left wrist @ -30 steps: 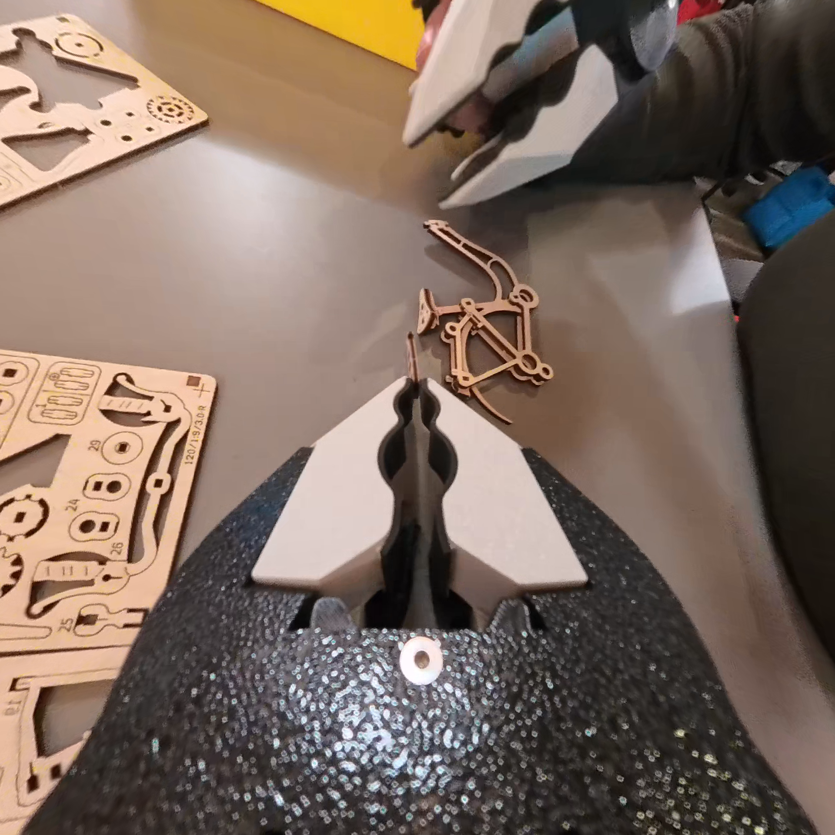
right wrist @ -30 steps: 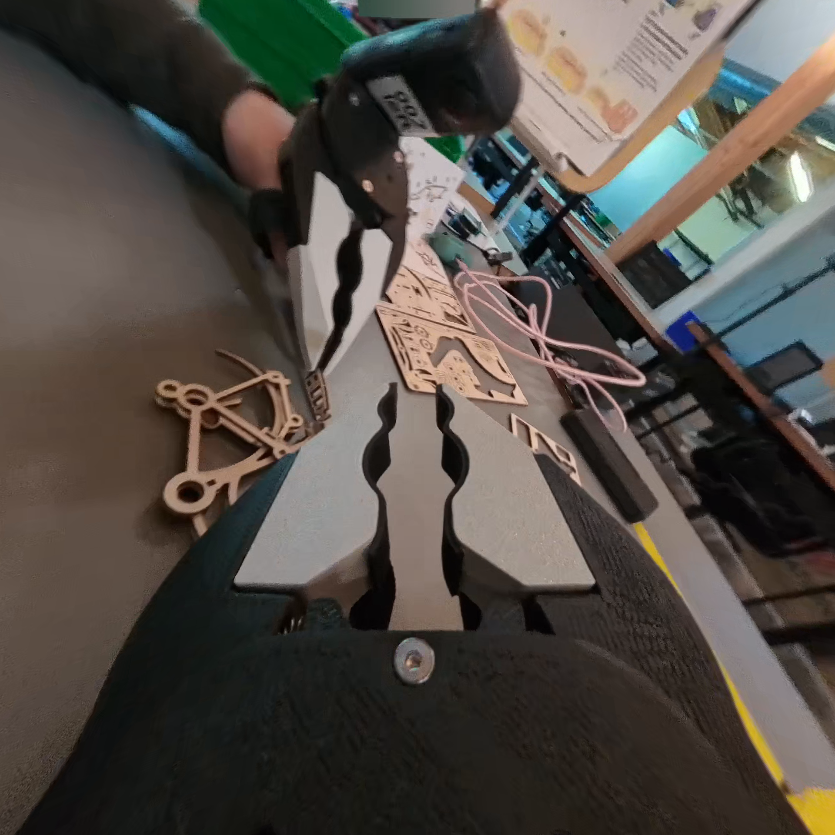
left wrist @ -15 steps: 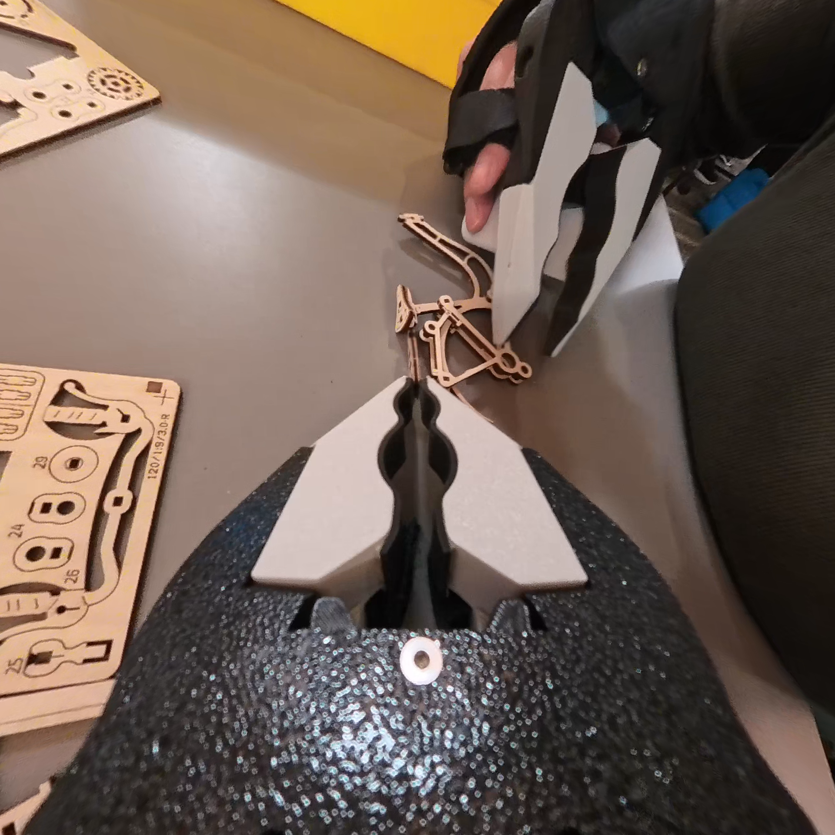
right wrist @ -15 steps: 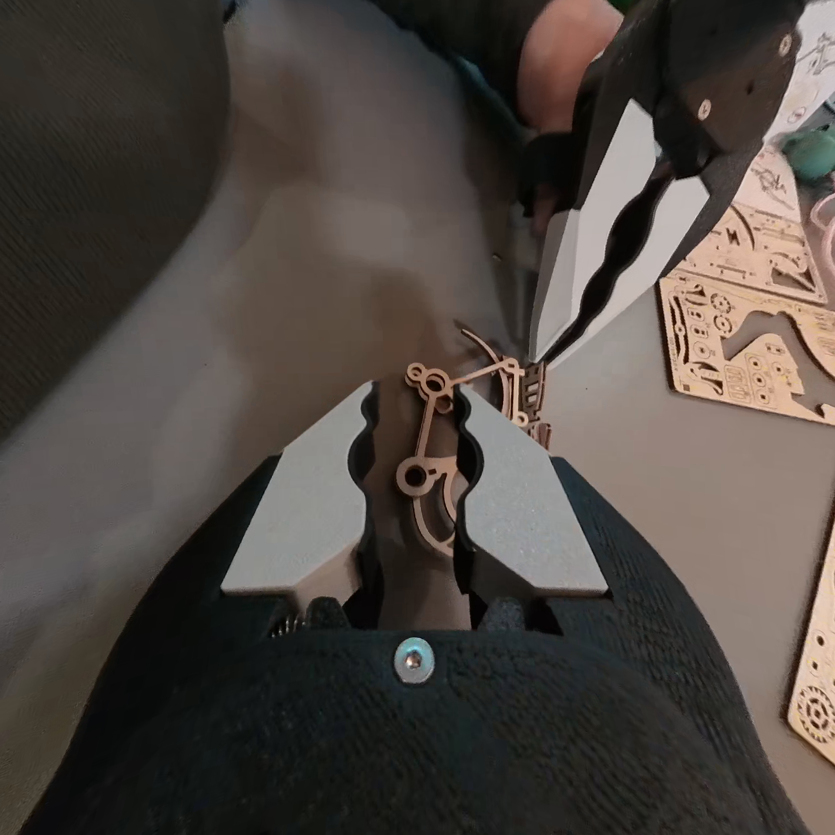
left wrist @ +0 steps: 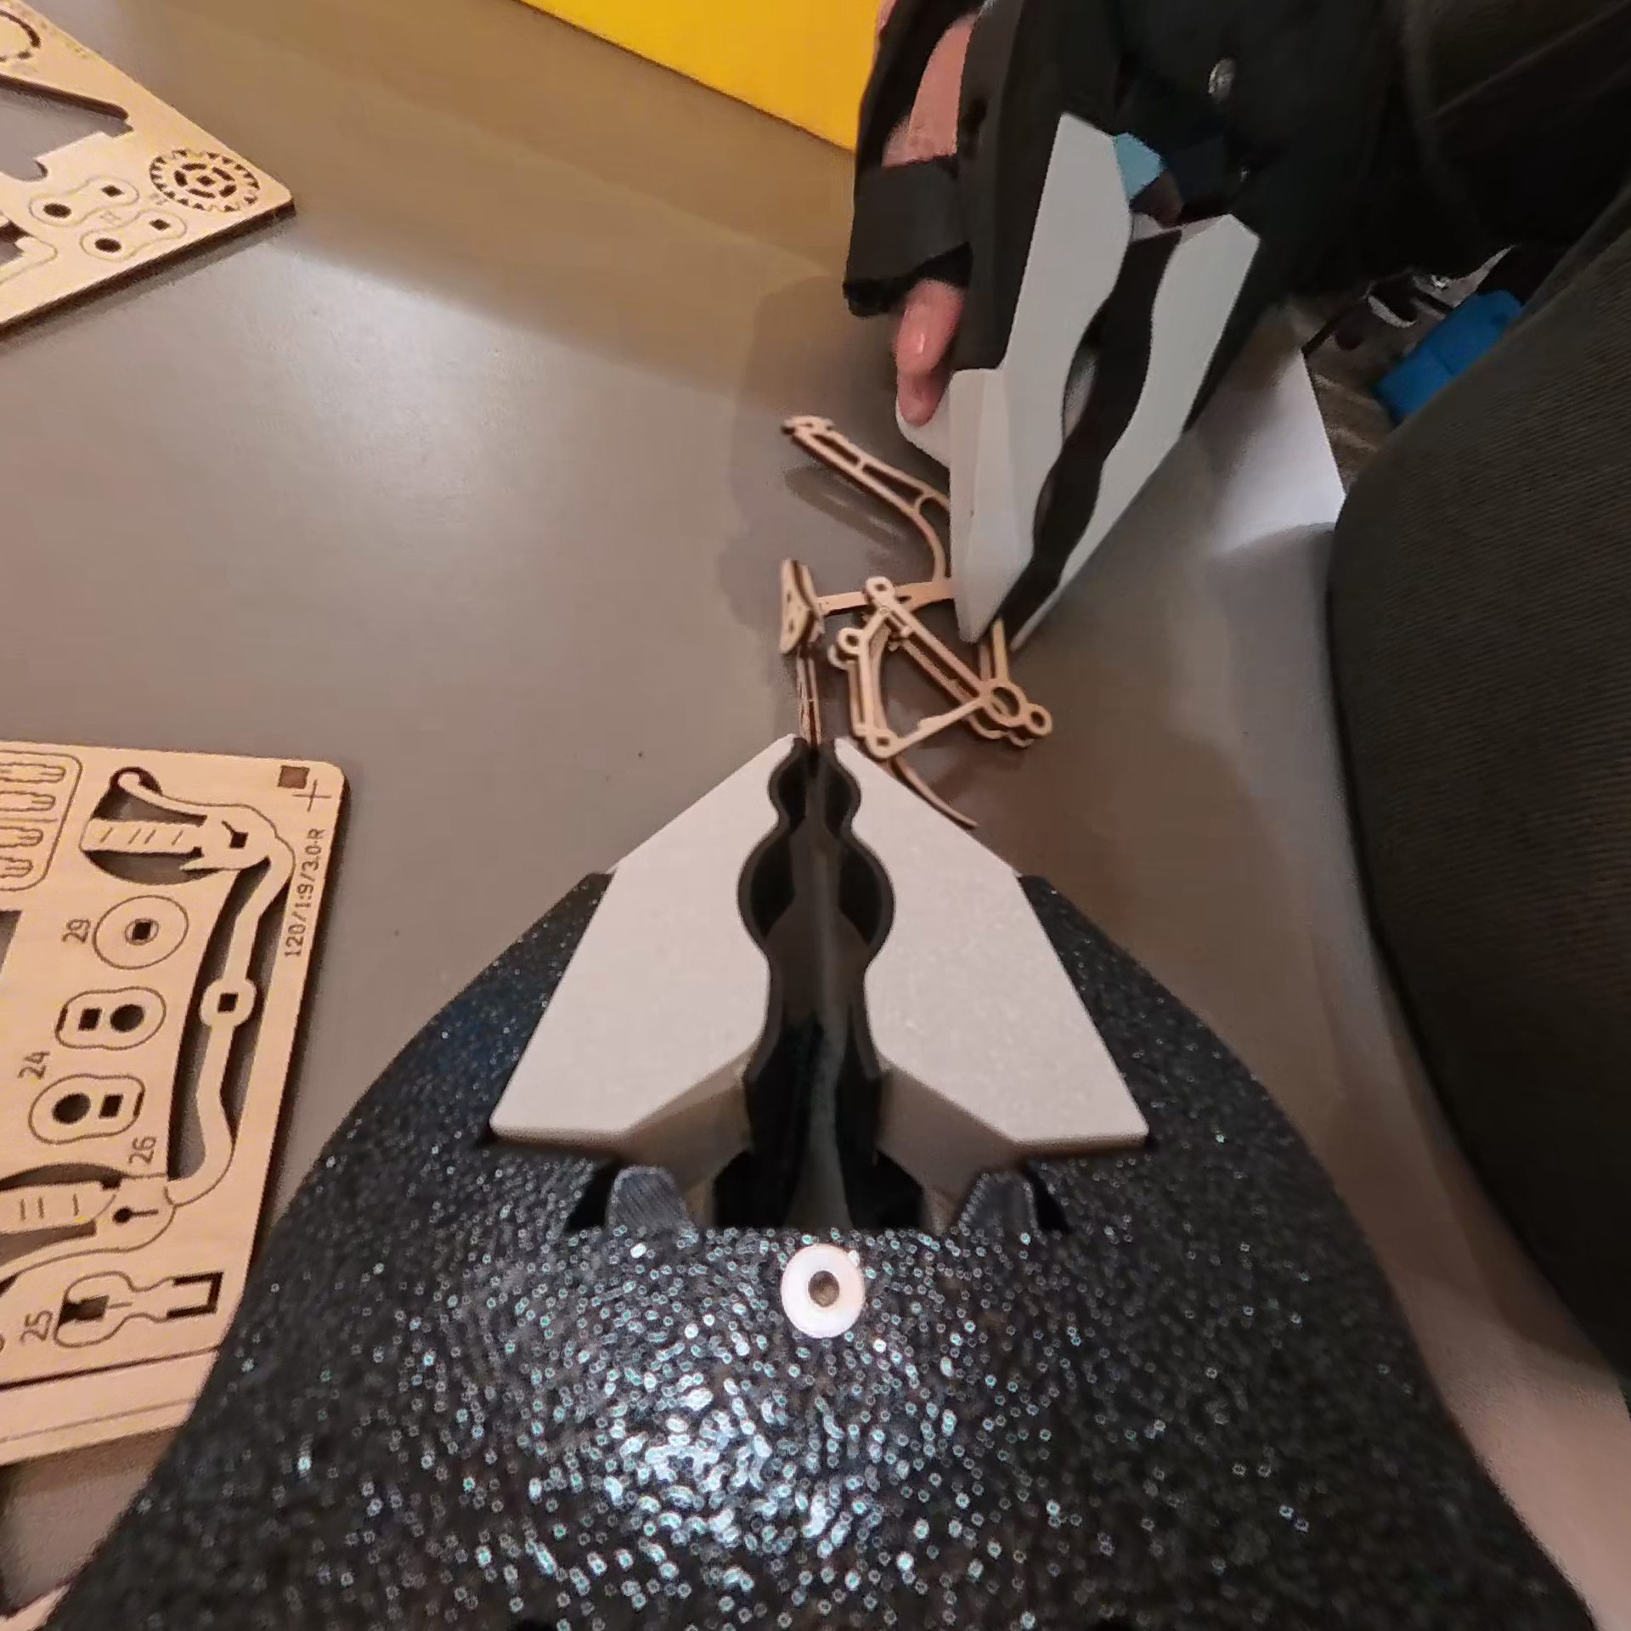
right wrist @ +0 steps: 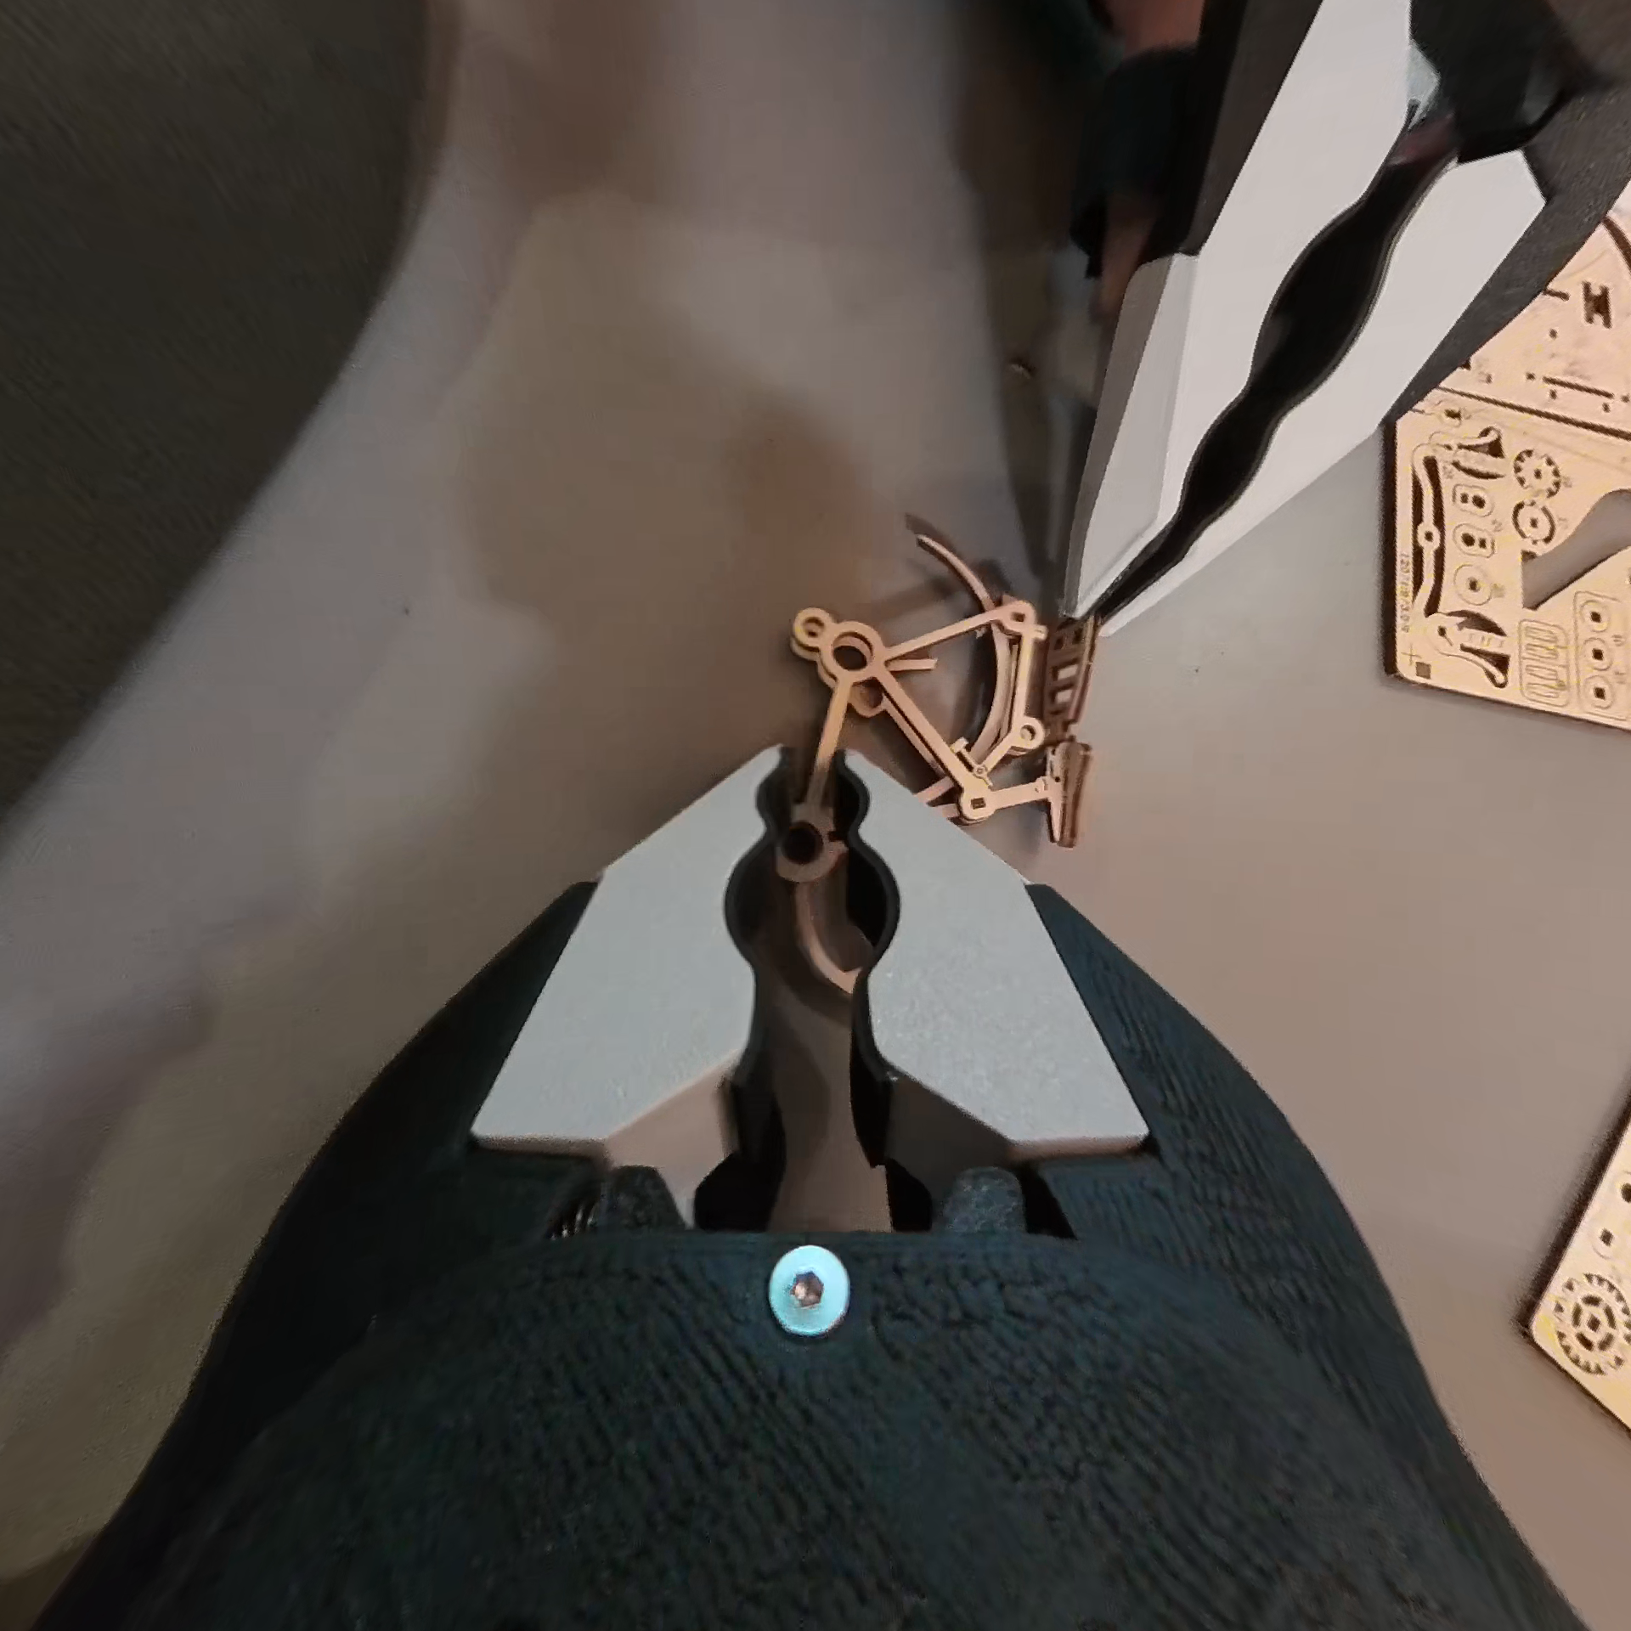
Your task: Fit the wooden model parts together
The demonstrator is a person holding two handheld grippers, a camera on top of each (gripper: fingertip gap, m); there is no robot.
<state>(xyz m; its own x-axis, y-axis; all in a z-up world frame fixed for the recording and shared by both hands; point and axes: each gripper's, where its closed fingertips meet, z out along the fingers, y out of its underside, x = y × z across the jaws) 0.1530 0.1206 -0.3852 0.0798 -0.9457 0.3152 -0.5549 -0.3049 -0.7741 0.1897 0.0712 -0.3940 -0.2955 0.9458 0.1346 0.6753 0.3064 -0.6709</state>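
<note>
Plywood, thin and laser-cut, makes up the bicycle-like frame assembly (right wrist: 927, 706) that lies flat on the grey-brown table (left wrist: 441, 485); every place below is given relative to that frame.

Change over the last second: the right gripper (right wrist: 816, 768) has swung from a raised, sideways attitude down onto the near end of the frame, and its jaws have narrowed. They now straddle one frame strut and its ring end, close to the wood on both sides; whether they already press on it cannot be told, so a firm grasp is not confirmed. The left gripper (left wrist: 816, 750) has stayed closed on a small slotted wooden part (right wrist: 1068, 688), held upright by its edge at the far side of the frame, just beside the curved arc.

Meaning for the task: in my judgement the frame is about to be steadied so the slotted part can be pressed into it. No joint is made yet.

Materials and shapes:
- Frame: pale tan openwork of straight struts, ring ends and a thin curved arc; likely brittle under side load.
- Gripper fingers: matt grey wedges with black wavy inner pads.
- Left gripper body: black with glittering speckle.
- Parts sheets (left wrist: 132, 1059): flat plywood with cut outlines, well apart to the left gripper's side of the frame.
</note>
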